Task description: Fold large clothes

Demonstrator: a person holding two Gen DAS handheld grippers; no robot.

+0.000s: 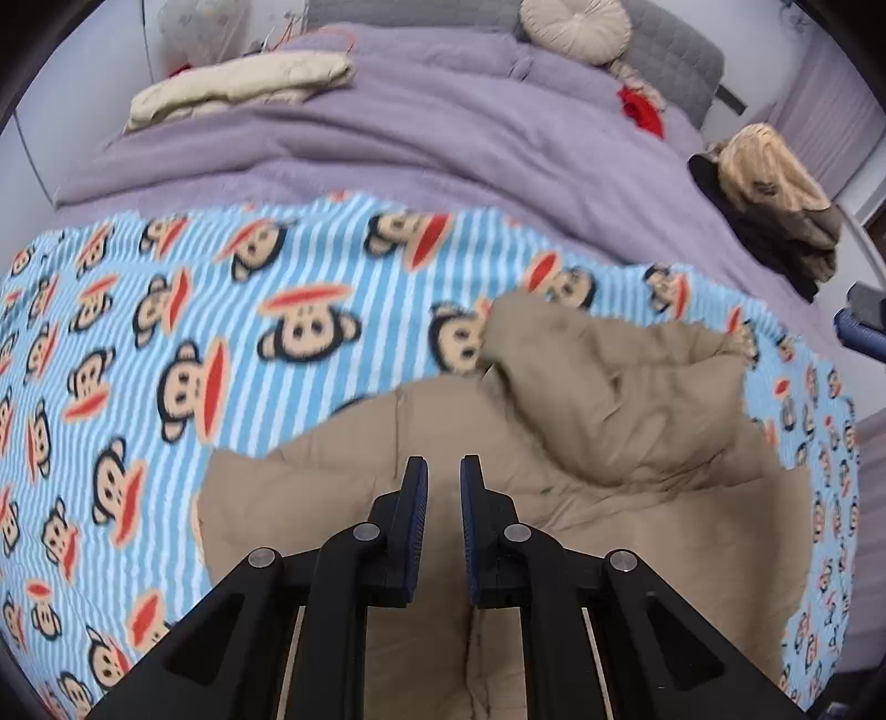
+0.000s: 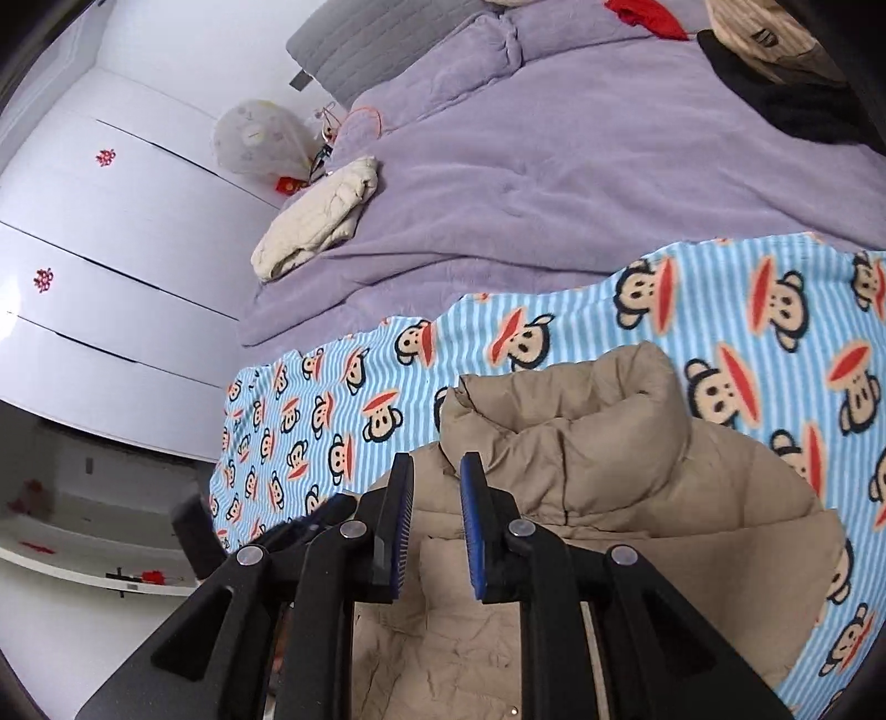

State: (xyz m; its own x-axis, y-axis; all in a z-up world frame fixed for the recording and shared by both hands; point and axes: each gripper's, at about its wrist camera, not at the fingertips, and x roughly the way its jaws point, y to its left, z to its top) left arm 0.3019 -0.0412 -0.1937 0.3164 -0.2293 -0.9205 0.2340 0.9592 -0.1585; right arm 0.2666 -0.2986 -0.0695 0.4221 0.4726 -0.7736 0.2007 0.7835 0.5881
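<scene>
A tan puffer jacket (image 1: 554, 443) lies rumpled on a blue striped monkey-print blanket (image 1: 221, 332) spread over the bed. One part of it is folded over and bulges at the right. My left gripper (image 1: 443, 471) hovers just over the jacket's near part, jaws shut to a thin slit with nothing pinched. In the right wrist view, the jacket (image 2: 609, 471) shows its puffy collar toward the blanket (image 2: 720, 332). My right gripper (image 2: 437, 471) hangs above the jacket's edge, jaws drawn close, no fabric clearly clamped. Its body shows at the left view's right edge (image 1: 861, 324), apart from the jacket.
A purple duvet (image 1: 443, 138) covers the far half of the bed. On it lie a folded cream garment (image 1: 238, 91), a red item (image 1: 642, 111) and a dark-and-tan clothes pile (image 1: 775, 194). A round cushion (image 1: 576, 25) leans on the grey headboard. White wardrobe doors (image 2: 111, 221) stand beside the bed.
</scene>
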